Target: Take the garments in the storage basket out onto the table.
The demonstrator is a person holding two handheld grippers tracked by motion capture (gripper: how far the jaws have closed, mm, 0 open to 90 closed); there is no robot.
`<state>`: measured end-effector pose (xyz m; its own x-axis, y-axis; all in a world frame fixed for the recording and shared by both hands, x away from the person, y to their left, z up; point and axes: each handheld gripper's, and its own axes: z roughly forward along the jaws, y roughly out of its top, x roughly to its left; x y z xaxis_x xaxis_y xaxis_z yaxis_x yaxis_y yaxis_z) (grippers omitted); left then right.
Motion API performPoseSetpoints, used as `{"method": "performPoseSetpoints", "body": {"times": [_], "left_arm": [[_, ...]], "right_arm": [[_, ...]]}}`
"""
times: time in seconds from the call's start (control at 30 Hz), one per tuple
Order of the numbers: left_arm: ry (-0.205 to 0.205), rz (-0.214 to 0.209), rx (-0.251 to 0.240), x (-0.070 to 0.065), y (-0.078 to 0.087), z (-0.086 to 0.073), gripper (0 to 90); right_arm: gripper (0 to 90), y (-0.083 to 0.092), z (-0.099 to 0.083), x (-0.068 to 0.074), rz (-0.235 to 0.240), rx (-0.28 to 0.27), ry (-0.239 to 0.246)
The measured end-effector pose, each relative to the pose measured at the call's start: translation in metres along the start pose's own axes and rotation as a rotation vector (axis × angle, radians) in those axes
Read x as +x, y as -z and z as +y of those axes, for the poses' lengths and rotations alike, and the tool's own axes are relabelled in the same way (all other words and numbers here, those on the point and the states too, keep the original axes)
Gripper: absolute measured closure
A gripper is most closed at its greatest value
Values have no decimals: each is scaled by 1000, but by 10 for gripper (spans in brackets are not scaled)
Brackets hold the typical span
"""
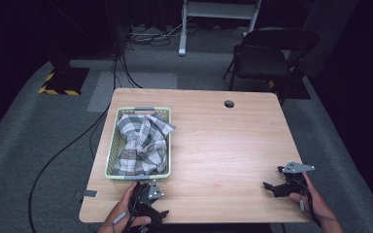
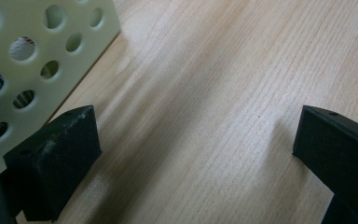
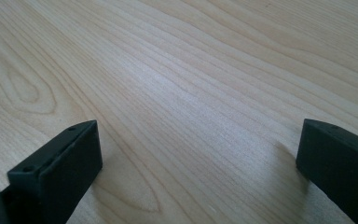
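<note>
- Checked cloth point(image 1: 141, 143) lies bunched in the pale green basket point(image 1: 112, 154), just ahead of the left gripper point(image 1: 148, 194); its perforated wall point(image 2: 37, 60) stands close beside that claw's left jaw.
- Both claws stand wide apart and empty: the left gripper rests at the table's near edge, and the right gripper point(image 1: 284, 187), well off to the other side, has nothing but bare wood point(image 3: 191, 93) between its jaws.
- Judging by this, the work is at its start, before any reach; the next move likely calls for lifting the left claw over the rim and down onto a fold of cloth.
- Light wooden table point(image 1: 223, 141) sits on grey carpet point(image 1: 34, 131), with a dark folding chair point(image 1: 267, 53) and trailing cables point(image 1: 126, 68) beyond it.
</note>
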<state>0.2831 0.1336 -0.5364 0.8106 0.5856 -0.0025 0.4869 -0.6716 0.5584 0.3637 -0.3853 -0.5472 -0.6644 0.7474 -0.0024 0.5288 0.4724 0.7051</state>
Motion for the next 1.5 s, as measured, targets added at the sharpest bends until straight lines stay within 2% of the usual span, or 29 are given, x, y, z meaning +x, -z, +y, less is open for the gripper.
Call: {"method": "performPoseSetpoints", "body": {"times": [0.3, 0.6, 0.9, 1.5], "left_arm": [[-20, 17, 39, -6, 1, 6, 5], [-41, 53, 49, -11, 4, 8, 31], [-34, 49, -5, -13, 15, 11, 36], [-73, 60, -41, -21, 30, 21, 41]], "right_arm": [[1, 0, 0, 0, 1, 0, -1], [1, 0, 0, 0, 0, 0, 0], [1, 0, 0, 0, 1, 0, 0], [1, 0, 0, 0, 1, 0, -1]]}}
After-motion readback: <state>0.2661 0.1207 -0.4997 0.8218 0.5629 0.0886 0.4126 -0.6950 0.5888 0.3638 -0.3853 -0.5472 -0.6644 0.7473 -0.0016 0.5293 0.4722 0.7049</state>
